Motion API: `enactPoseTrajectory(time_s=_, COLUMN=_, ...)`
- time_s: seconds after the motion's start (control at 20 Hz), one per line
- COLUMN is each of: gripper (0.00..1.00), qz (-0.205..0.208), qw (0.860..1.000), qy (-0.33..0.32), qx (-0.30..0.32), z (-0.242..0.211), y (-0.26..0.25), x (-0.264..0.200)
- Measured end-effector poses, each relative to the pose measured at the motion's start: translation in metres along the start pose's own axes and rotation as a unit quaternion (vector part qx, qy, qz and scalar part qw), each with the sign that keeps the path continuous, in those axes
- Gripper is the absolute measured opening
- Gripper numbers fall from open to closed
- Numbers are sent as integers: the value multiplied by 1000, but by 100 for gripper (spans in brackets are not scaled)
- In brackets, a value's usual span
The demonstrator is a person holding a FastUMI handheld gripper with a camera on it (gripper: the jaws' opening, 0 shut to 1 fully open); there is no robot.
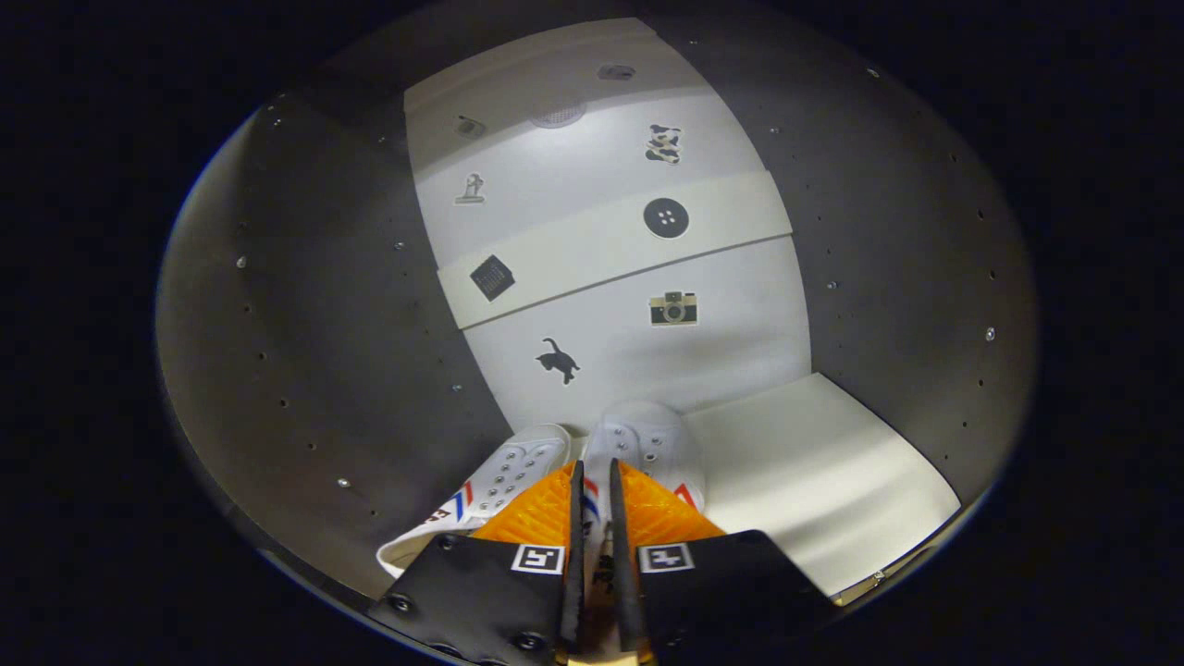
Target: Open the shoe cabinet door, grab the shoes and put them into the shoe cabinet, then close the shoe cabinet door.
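Gripper: the gripper [593, 481] reaches into the cabinet with its two fingers drawn close together, a narrow slit left between them; they look pinched on the inner edges of the shoes, though the contact itself is hidden under the fingers.
Shoes: a pair of white canvas lace-up sneakers with red and blue side stripes [518, 467] lies directly under and just ahead of the gripper, toes pointing away from it toward the back wall; one sneaker sits to the left of the fingers, the other [647, 444] to the right, the two touching side by side.
Cabinet floor: the sneakers rest on the white bottom board of the shoe cabinet [814, 472], which spreads out bare to the right of the gripper.
Back wall: the white rear panel [610, 351] stands just beyond the toes (small stickers dot it, among them a black cat [558, 360] and a little camera [672, 308]).
Shelf: a white shelf board [592, 250] crosses the panel higher up, well beyond the gripper, with a round black button sticker [666, 218] on its front.
Side walls: dark grey inner walls with rows of small holes [305, 370] flank the gripper left and right.
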State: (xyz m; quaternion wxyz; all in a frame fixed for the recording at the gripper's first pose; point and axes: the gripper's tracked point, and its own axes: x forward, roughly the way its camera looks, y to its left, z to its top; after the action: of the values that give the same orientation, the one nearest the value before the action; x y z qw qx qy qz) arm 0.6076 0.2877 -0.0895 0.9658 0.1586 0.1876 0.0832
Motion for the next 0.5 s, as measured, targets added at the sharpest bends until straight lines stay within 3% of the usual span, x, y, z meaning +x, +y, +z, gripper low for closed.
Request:
enactPoseTrajectory(time_s=0.1, gripper=41, qz=2, qw=1000, qy=-15, qx=-20, z=8, y=5, x=-15)
enactPoseTrajectory(time_s=0.3, gripper=99, qz=-11, qw=997, qy=-52, qx=-57, z=24, y=8, x=-64)
enactPoseTrajectory(time_s=0.5, gripper=98, qz=-9, qw=991, qy=-90, qx=-94, z=37, y=17, x=-130)
